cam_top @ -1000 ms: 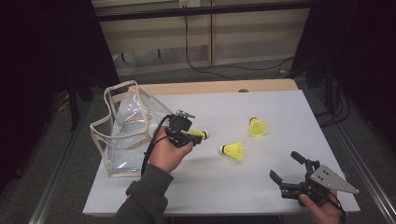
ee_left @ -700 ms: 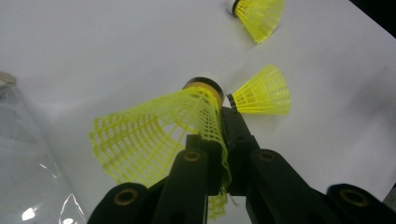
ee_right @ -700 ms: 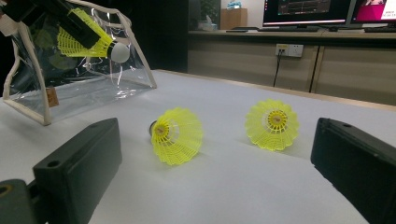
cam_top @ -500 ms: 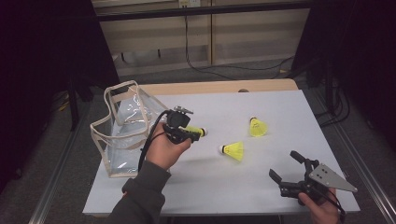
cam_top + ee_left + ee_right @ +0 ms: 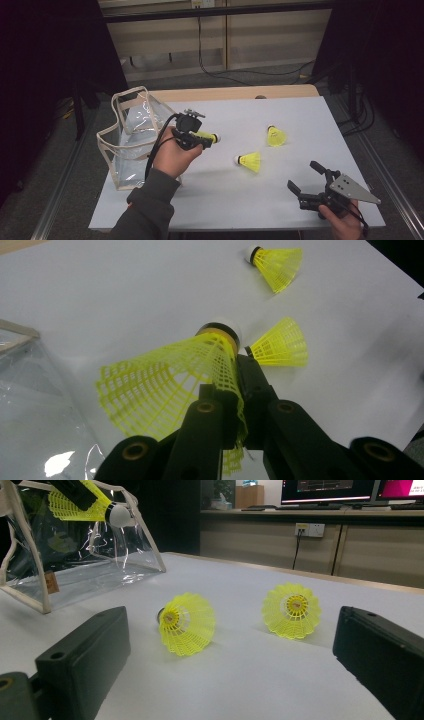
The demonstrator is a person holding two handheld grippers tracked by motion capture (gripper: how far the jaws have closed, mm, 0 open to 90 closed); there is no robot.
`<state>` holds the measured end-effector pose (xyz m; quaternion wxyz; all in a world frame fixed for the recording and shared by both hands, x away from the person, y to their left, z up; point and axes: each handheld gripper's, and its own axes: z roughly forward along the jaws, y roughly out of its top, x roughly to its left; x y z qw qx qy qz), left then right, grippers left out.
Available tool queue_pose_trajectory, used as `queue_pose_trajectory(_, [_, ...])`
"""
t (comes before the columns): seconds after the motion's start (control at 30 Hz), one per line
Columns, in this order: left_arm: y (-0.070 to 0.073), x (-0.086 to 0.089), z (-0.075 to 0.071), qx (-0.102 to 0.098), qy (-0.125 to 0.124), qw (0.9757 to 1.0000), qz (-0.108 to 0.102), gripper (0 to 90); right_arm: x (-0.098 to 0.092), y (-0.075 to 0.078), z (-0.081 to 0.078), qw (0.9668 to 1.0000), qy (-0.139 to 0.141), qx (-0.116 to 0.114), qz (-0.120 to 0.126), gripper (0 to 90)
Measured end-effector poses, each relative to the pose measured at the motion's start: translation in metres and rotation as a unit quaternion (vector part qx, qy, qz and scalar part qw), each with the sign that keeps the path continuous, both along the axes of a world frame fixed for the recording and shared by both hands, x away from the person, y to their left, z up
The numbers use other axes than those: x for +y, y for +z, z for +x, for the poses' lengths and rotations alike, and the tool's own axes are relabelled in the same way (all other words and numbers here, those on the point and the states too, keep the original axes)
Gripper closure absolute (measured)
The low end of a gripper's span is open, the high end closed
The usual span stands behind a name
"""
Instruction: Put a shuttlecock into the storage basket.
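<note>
One yellow plastic-mesh shuttlecock with a white cork tip (image 5: 200, 365) is pinched by its skirt between the pressed-together jaws of the left gripper (image 5: 196, 140), held above the white desk (image 5: 240, 200) with its tip pointing toward the desk's middle. Just to its left stands a clear plastic pouch with cream trim (image 5: 127, 135), near the desk's left edge. Two more yellow shuttlecocks lie on the desk: the nearer one (image 5: 249, 161) on its side, just beyond the held one, the farther one (image 5: 275, 136) closer to the right edge, the pair a little apart. Well apart, at the near right corner, the right gripper (image 5: 306, 176) rests low over the desk with its jaws spread wide and nothing between them.
</note>
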<state>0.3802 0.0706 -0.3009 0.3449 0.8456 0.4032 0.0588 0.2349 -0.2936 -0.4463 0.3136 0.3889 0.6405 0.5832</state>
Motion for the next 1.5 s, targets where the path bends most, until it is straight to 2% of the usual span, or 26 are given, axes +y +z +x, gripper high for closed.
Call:
queue_pose_trajectory(0.47, [0.006, 0.002, 0.006, 0.013, -0.002, 0.9999, -0.002, 88.4, 0.0, 0.0, 0.0, 1.0, 0.001, -0.002, -0.002, 1.6])
queue_pose_trajectory(0.73, [0.012, 0.005, 0.008, 0.011, -0.002, 0.9999, -0.001, 88.5, 0.0, 0.0, 0.0, 1.0, 0.002, 0.0, -0.004, 1.6])
queue_pose_trajectory(1.1, [0.019, 0.009, 0.014, 0.02, -0.001, 0.9998, -0.008, 88.5, 0.0, 0.001, 0.0, 1.0, 0.002, -0.001, -0.003, 1.6])
queue_pose_trajectory(1.13, [0.02, 0.008, 0.014, 0.018, 0.004, 0.9998, -0.01, 88.5, 0.0, 0.001, -0.001, 1.0, 0.002, -0.001, -0.003, 1.6])
queue_pose_trajectory(1.5, [0.028, 0.013, 0.02, 0.02, 0.007, 0.9997, -0.012, 88.4, 0.0, 0.001, -0.001, 1.0, 0.003, -0.003, -0.003, 1.6])
